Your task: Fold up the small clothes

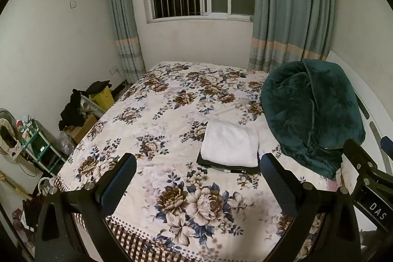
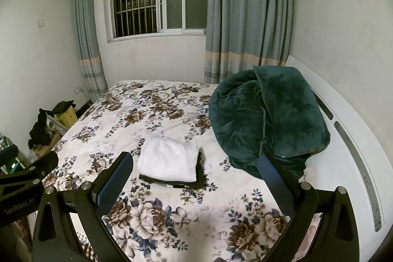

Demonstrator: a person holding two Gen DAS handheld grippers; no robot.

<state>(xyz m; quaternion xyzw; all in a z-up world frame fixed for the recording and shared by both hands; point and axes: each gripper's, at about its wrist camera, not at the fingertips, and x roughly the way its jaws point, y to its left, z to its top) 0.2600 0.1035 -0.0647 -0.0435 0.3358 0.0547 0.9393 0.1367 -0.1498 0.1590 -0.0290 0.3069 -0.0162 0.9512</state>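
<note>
- The dark garment lies under the folded white cloth; only its near and side edges show, so its kind cannot be told.
- The green blanket hides the bed's corner and part of the white headboard behind it.
- The clutter on the green shelf left of the bed is too small to identify.
- The left hand-held gripper is cut off by the bottom edge.

**Folded clothes stacked on the floral bed**

A folded white fleecy garment is seen lying on top of a folded black garment, both resting on the floral-patterned bedspread. A bunched dark green plush blanket is heaped just to the right. The left gripper is held above the bed's near edge, jaws spread wide and empty. Part of the right gripper is visible at the right edge.
</note>
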